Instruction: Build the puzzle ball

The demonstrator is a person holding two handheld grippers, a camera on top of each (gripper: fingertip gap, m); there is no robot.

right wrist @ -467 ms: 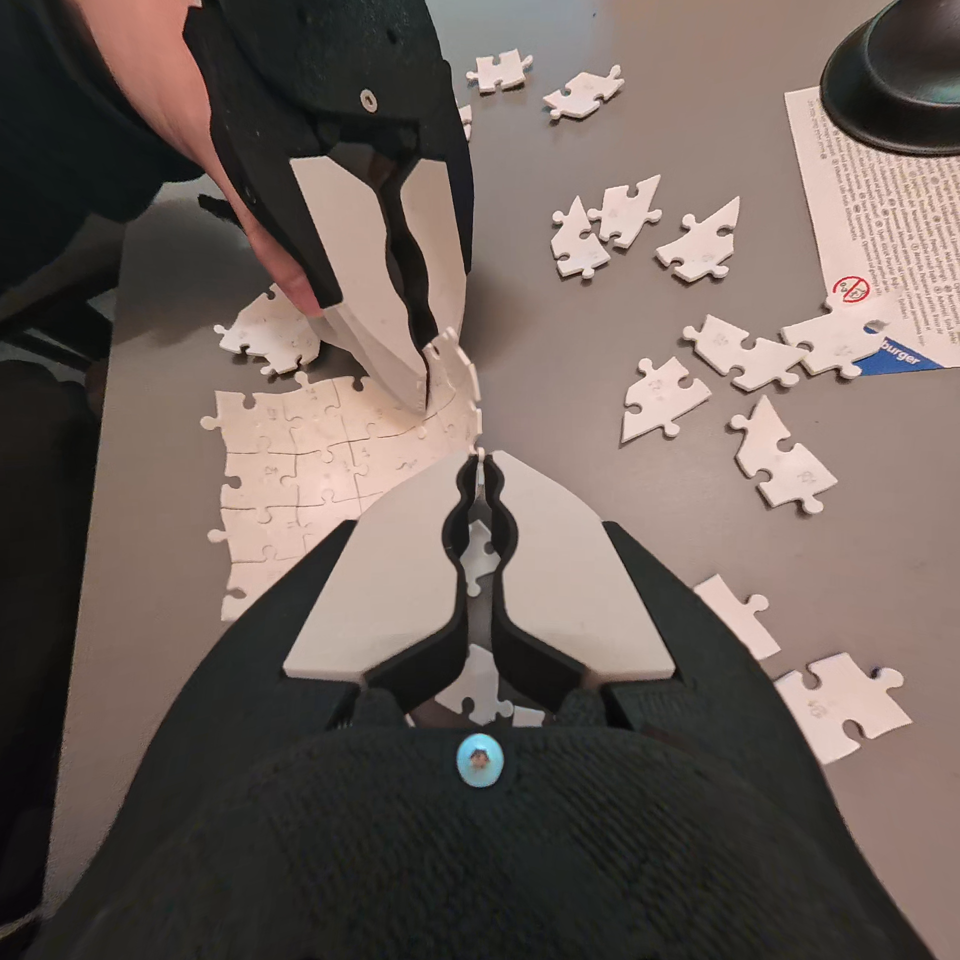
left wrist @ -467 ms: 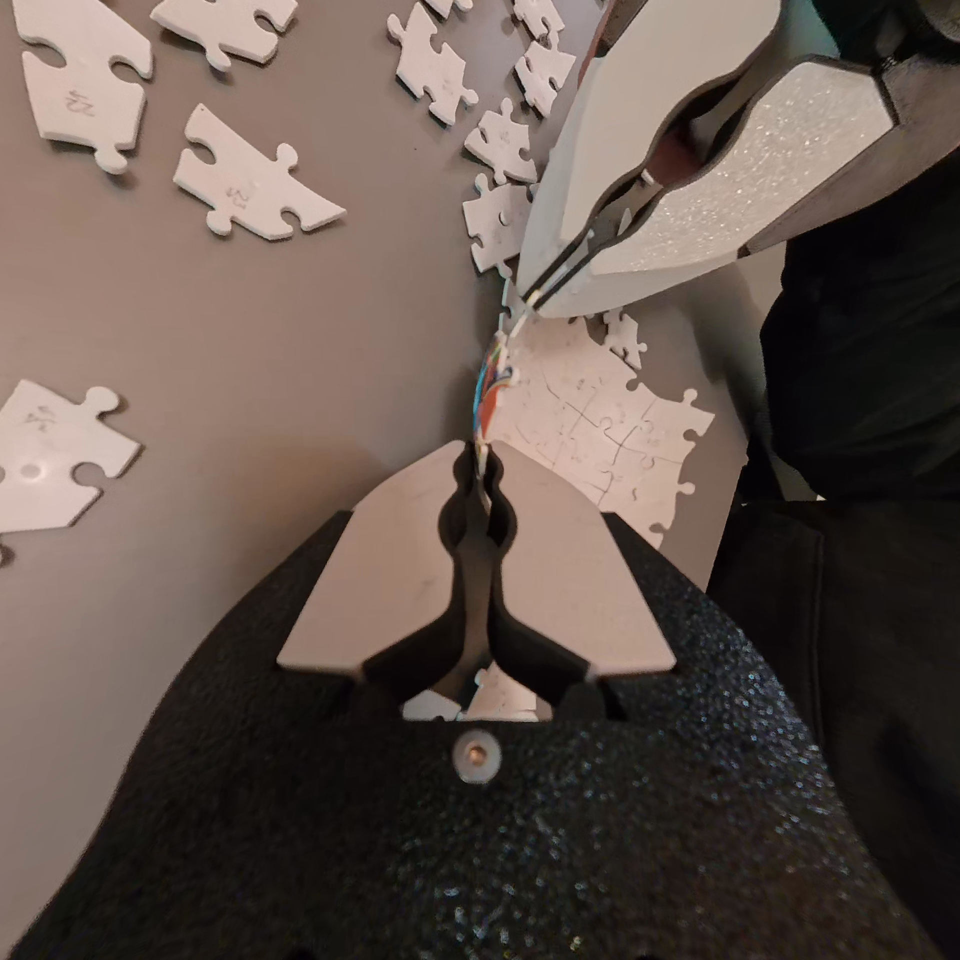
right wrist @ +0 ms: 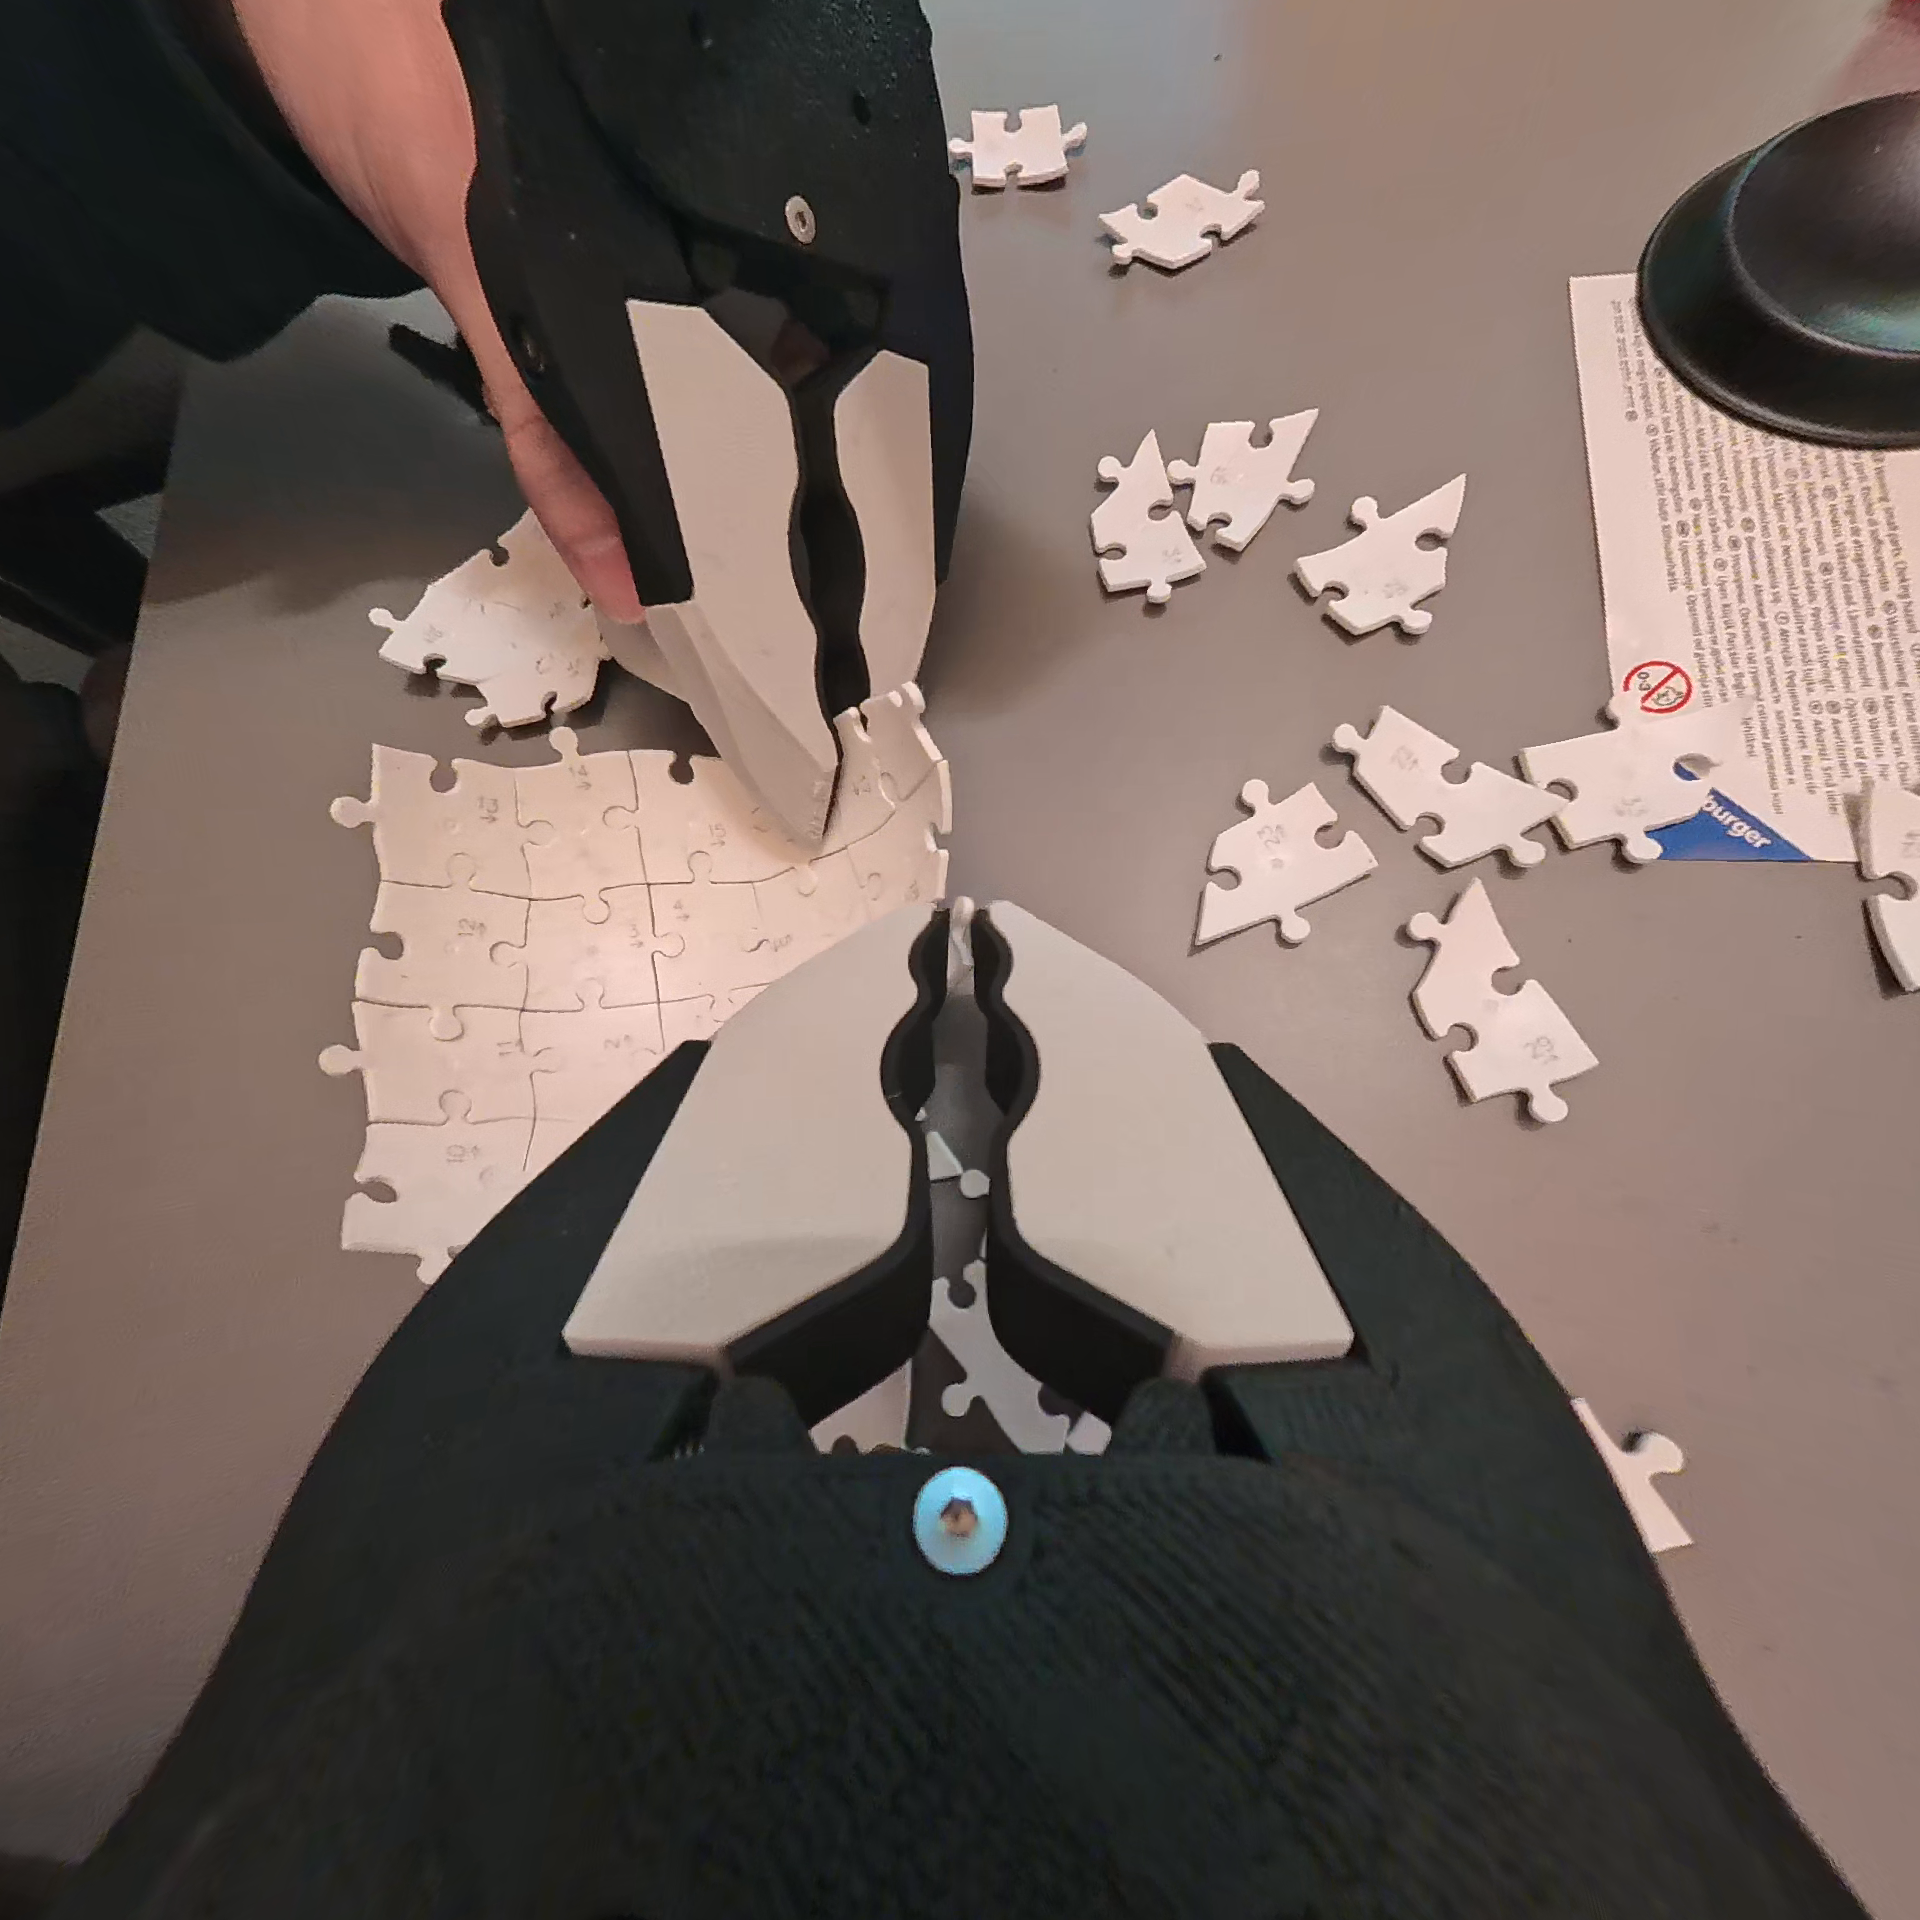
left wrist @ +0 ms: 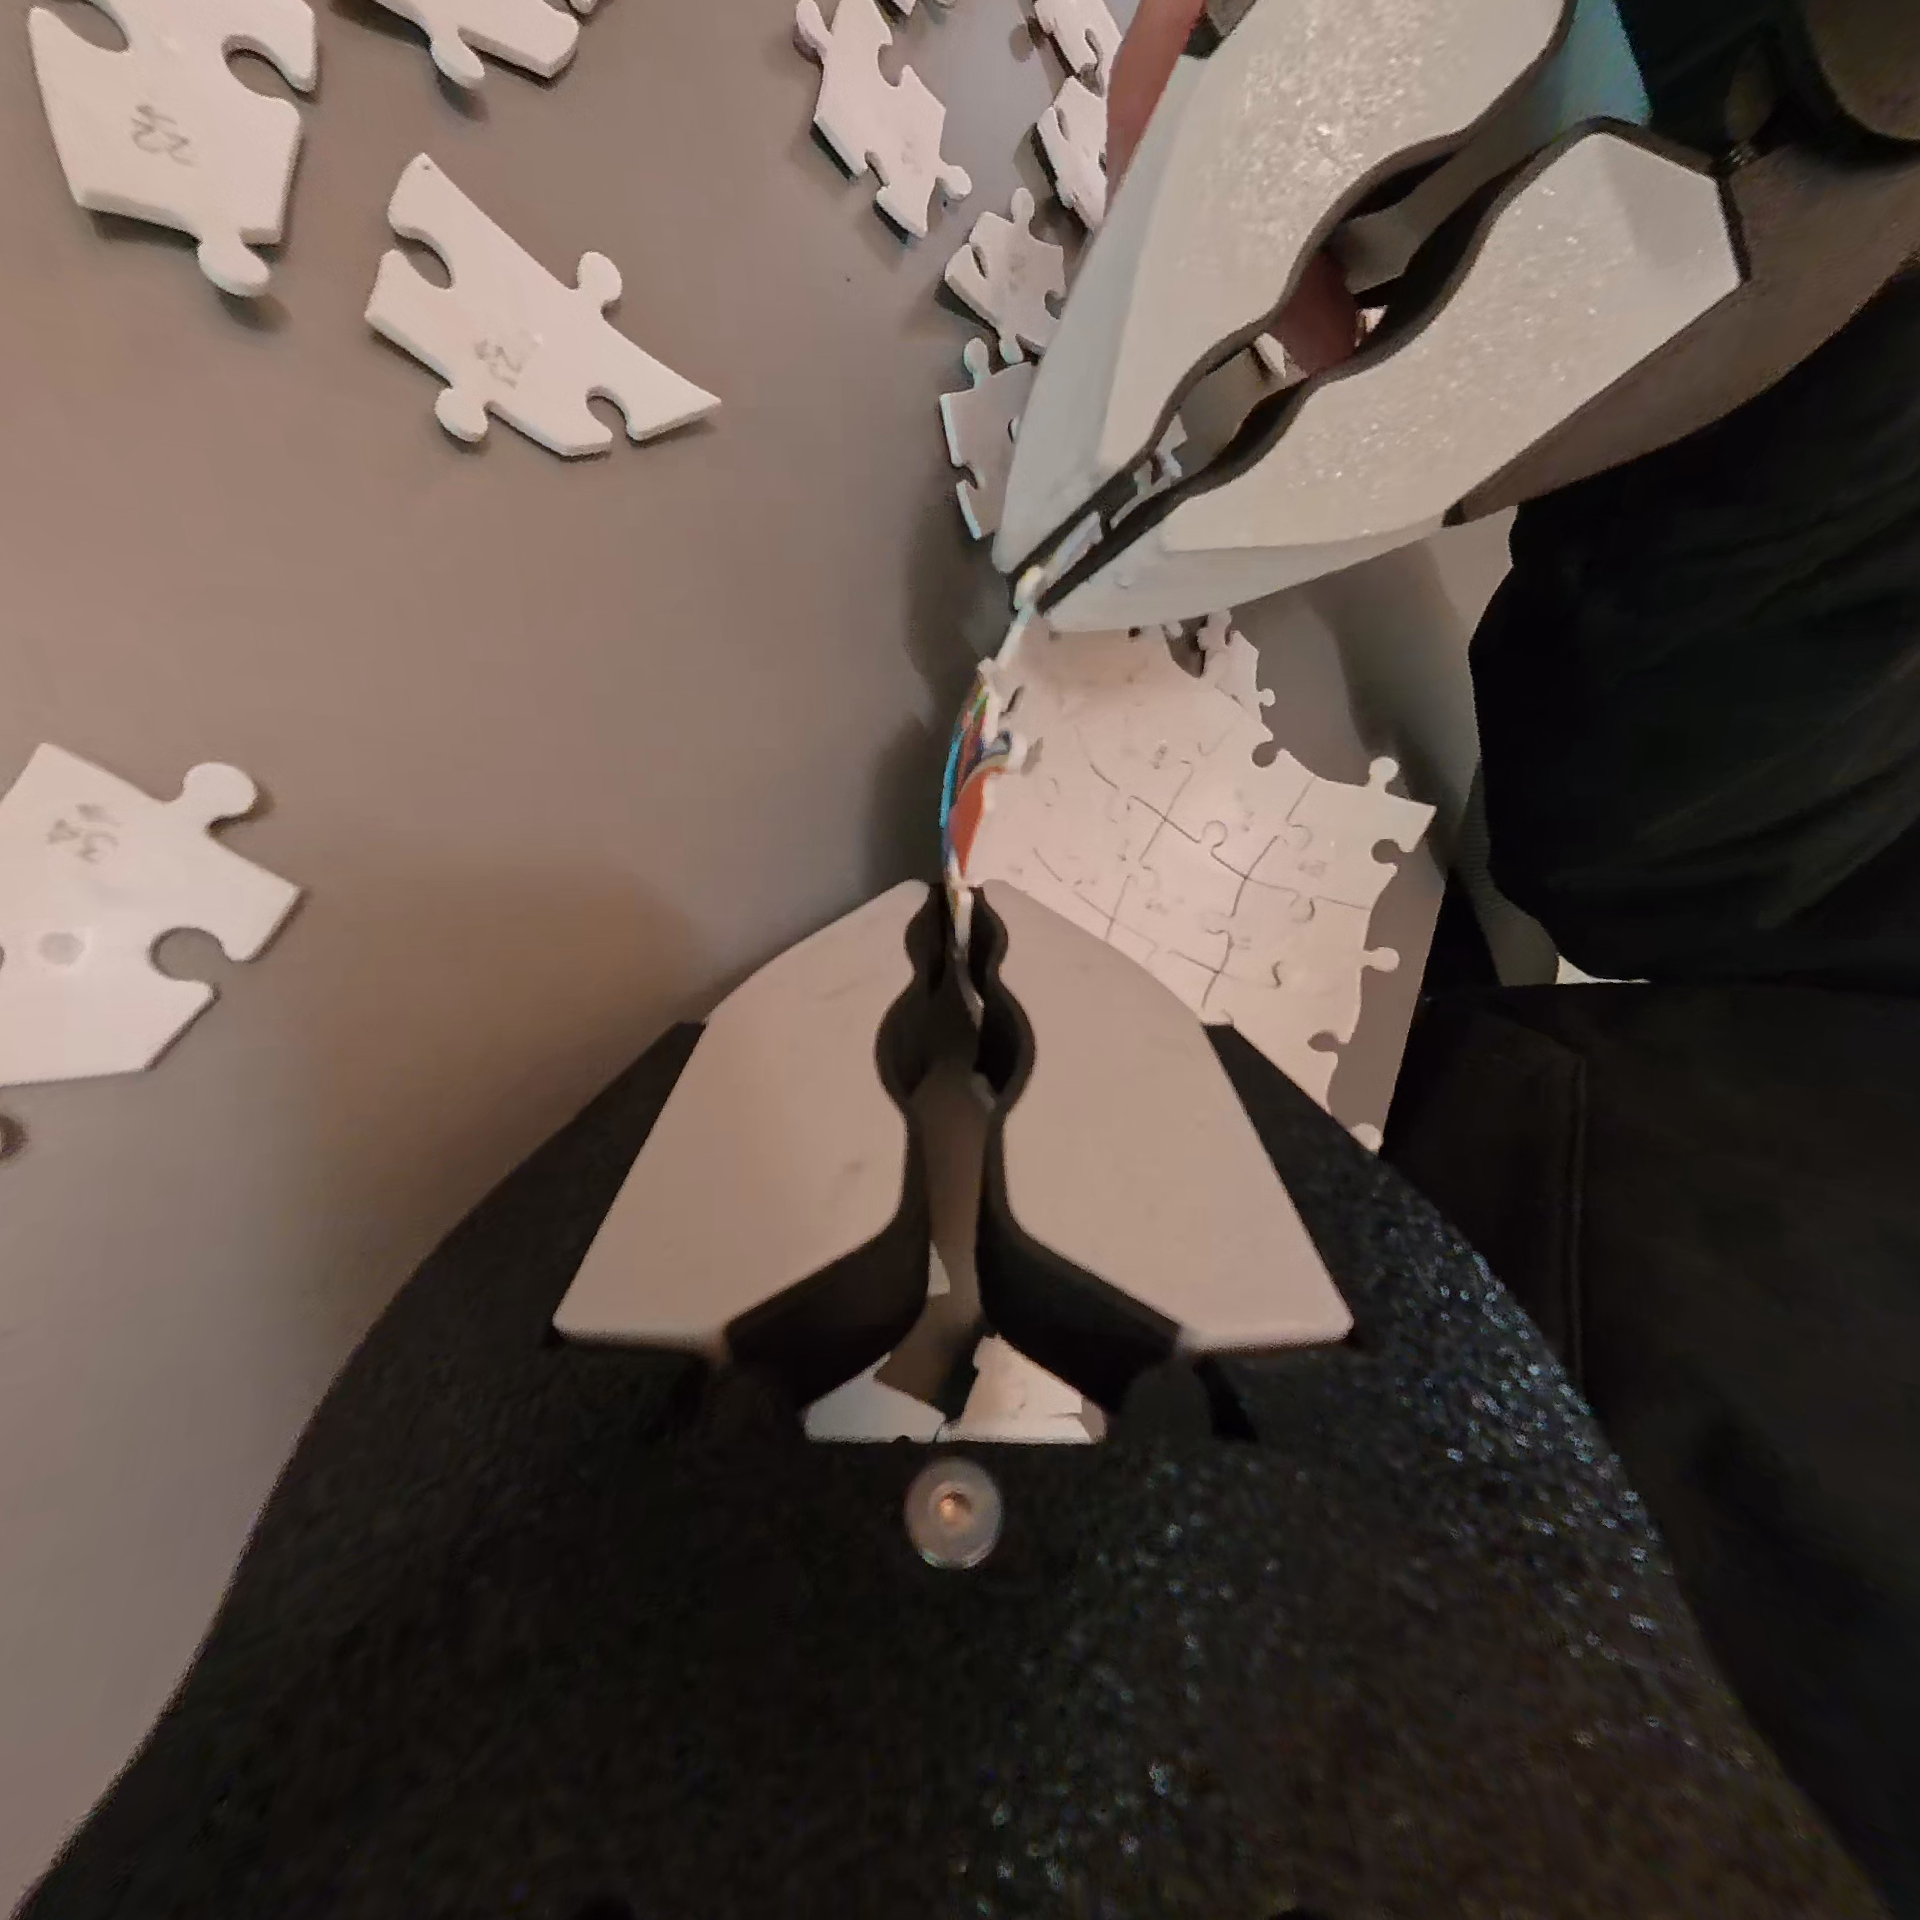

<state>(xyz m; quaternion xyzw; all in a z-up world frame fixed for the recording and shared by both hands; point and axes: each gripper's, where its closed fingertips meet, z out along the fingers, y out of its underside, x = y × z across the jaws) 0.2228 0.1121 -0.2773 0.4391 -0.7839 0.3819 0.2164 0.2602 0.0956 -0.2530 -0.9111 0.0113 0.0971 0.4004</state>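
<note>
L gripper [left wrist: 961,899]: grey fingers w/ black wavy inner pads, clenched on the edge of the assembled sheet of white curved jigsaw pieces [left wrist: 1195,831]; the sheet rises edge-on from between the tips, showing a strip of multicolour print (orange, blue) on its other face. R gripper [right wrist: 961,914]: same build, tips clamped on a white tab at the sheet's near right edge [right wrist: 623,935]. In the left wrist view the R gripper enters from upper right and pinches the far end of that same raised edge; in the right wrist view the L gripper, gripped by a hand [right wrist: 540,447], comes down from above w/ its tips on the sheet's far right corner, where the pieces curl upward. Remainder of the sheet lies blank side up, w/ small printed marks, on the matte grey table [right wrist: 1091,727], near its left edge. Loose white wedge-shaped puzzle pieces [right wrist: 1382,566] scattered to the right, well apart from the sheet. Two joined pieces [right wrist: 499,649] lie just beyond the sheet's far edge. White printed leaflet [right wrist: 1714,623] at far right, partly under a black round base [right wrist: 1808,312].
</note>
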